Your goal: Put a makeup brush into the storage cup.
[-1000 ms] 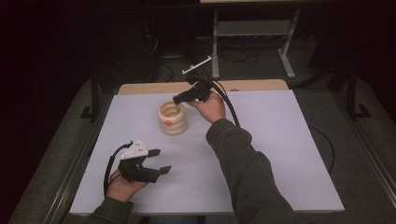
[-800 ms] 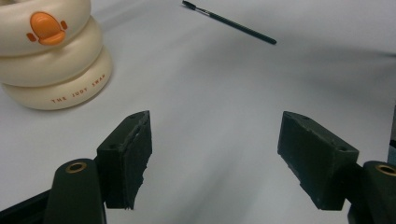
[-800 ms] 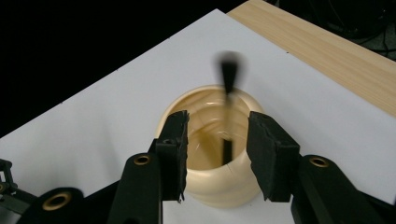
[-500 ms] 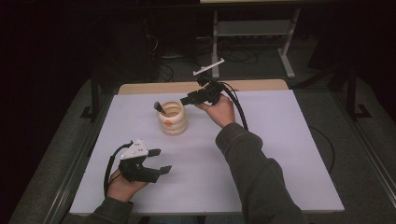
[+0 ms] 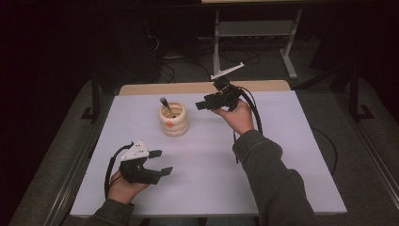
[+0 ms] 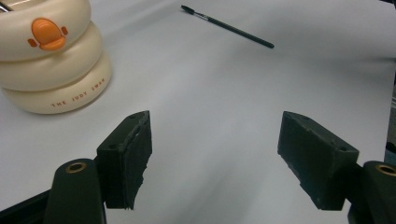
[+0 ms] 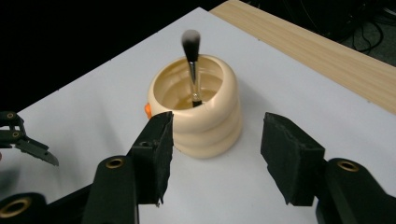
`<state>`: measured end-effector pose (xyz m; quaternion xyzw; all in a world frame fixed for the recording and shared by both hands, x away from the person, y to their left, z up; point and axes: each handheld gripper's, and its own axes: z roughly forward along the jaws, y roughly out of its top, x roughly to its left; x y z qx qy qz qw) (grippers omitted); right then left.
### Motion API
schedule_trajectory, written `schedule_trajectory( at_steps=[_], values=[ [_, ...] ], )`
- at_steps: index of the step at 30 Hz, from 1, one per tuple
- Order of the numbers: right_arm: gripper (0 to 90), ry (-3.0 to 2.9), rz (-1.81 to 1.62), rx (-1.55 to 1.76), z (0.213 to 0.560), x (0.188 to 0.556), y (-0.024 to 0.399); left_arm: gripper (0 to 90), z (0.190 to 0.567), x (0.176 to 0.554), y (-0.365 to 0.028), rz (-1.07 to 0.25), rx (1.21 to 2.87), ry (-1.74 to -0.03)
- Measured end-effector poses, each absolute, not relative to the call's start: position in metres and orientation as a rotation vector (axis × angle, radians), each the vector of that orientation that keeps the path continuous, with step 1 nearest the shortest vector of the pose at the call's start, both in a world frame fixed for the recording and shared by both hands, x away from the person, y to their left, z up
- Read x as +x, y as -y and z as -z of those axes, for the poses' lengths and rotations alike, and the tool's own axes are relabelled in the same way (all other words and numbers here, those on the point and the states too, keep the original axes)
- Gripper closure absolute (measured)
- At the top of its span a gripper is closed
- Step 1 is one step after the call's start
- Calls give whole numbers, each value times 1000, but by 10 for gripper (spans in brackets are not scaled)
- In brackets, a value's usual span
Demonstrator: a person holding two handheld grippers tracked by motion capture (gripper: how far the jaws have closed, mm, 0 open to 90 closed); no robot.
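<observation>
1. High view: cream ringed cup [image 5: 173,123] stands upright on the white table [image 5: 282,155], left of centre toward the far edge.
2. Brush [image 5: 166,106] stands in the cup, bristle end up, leaning toward the far left rim.
3. Right gripper [image 5: 205,104] is held in the air just right of the cup, jaws aimed left at it, apart from it (cable loops down past the sleeve).
4. Right gripper view: its jaws have just been opening; they stand spread with nothing between the pads. Cup [image 7: 198,109] sits beyond the jaws, not touched, with the brush [image 7: 192,65] upright inside, fluffy tip blurred.
5. Left gripper [image 5: 161,162] rests low at the near left of the table, jaws pointing right, well apart from the cup.
6. Left gripper view: jaws spread wide, empty, bare table between them. Cup [image 6: 49,56] is at upper left (orange duck-bill mark and small lettering on its side).
7. A second thin dark brush [image 6: 227,27] lies flat on the table far ahead of the left jaws, touching nothing.
8. Left gripper [image 7: 28,142] tips also show at the left edge of the right gripper view.
9. Wooden strip [image 5: 197,87] runs along the table's far edge.
</observation>
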<state>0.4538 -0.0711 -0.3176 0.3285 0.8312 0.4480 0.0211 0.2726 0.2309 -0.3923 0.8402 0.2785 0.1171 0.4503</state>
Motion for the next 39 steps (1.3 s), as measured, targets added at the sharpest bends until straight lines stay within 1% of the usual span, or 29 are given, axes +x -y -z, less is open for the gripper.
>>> schedule_trajectory(
  at_steps=[5,11,22,39],
  values=[
    [383,-2553,-1372,1016,319,448,81,258,392,274,-232,-303,2079,-676],
    [359,-2543,-1366,1048,325,441,91,257,391,273,-232,-299,2077,-685],
    [344,-2521,-1345,1070,329,433,111,257,391,273,-232,-301,2085,-679],
    [318,-2505,-1311,1118,329,424,125,256,390,273,-233,-299,2079,-678]
  ],
)
